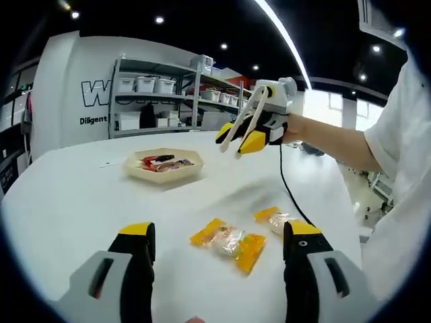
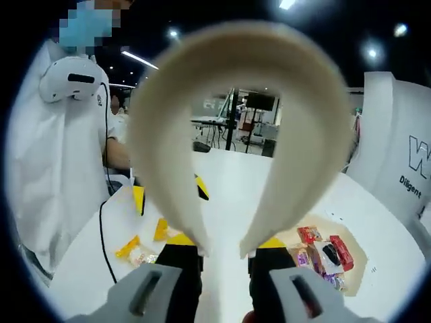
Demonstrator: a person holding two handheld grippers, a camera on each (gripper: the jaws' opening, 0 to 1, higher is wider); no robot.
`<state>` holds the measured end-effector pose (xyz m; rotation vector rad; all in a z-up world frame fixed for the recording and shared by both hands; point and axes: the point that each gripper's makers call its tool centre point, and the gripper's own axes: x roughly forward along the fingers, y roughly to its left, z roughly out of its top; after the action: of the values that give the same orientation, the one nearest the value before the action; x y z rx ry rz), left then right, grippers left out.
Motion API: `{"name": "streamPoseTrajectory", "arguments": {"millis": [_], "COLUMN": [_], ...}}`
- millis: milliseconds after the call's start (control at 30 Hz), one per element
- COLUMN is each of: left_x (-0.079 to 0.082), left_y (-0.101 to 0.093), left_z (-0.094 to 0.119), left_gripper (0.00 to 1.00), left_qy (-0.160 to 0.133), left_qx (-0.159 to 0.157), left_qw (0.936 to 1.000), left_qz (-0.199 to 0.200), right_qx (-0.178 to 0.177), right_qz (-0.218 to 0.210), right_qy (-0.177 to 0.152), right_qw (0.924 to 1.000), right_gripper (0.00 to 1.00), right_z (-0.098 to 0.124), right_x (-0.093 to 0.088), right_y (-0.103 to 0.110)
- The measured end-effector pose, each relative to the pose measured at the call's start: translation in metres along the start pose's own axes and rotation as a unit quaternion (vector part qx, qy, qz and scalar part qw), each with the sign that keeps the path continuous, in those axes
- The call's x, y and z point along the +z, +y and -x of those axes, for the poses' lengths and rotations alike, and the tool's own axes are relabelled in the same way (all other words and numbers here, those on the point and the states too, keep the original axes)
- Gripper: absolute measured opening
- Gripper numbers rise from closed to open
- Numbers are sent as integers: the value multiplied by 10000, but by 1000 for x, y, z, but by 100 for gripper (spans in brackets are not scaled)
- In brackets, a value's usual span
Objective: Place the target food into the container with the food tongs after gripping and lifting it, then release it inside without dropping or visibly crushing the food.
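Right claw (image 1: 237, 141) clamps white food tongs (image 2: 225, 121) above the counter (image 1: 81, 202), left claw (image 1: 219, 245) wide, the nearest snack packet (image 1: 229, 242) near the container (image 1: 163, 165), awaiting the approach and grip.

- In the right gripper view the food tongs (image 2: 229, 134) arch close to the lens, blurred, hiding much of the table (image 2: 377, 222) behind.
- The container (image 2: 357, 262) is partly covered by one tong arm.
- Wrapped snacks in the container (image 1: 163, 166) are too small to identify.
- A second yellow packet (image 1: 276, 219) sits partly behind the left gripper (image 1: 222, 249).
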<state>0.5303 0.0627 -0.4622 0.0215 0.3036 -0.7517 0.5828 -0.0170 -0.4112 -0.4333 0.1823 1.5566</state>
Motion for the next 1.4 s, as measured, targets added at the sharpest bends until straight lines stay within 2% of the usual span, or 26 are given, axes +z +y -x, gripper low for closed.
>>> {"name": "streamPoseTrajectory", "arguments": {"millis": [367, 733, 1033, 1400], "left_x": [1, 7, 8, 4], "left_y": [4, 1, -5, -5], "left_z": [3, -1, -7, -6], "left_gripper": [77, 77, 77, 77], "left_qy": [3, 26, 12, 52], "left_qx": [18, -71, -144, -102], "left_qw": [10000, 9999, 9998, 9999], "left_qz": [-11, -111, -129, -100], "right_qx": [-39, -135, -89, -13], "right_qz": [-81, -145, -114, 55], "right_qy": [-32, -60, 143, 330], "right_qw": [10000, 9998, 9998, 9994], "right_gripper": [20, 20, 20, 20], "right_z": [1, 11, 13, 3], "right_x": [-9, -14, -27, -38], "right_y": [34, 57, 80, 100]}}
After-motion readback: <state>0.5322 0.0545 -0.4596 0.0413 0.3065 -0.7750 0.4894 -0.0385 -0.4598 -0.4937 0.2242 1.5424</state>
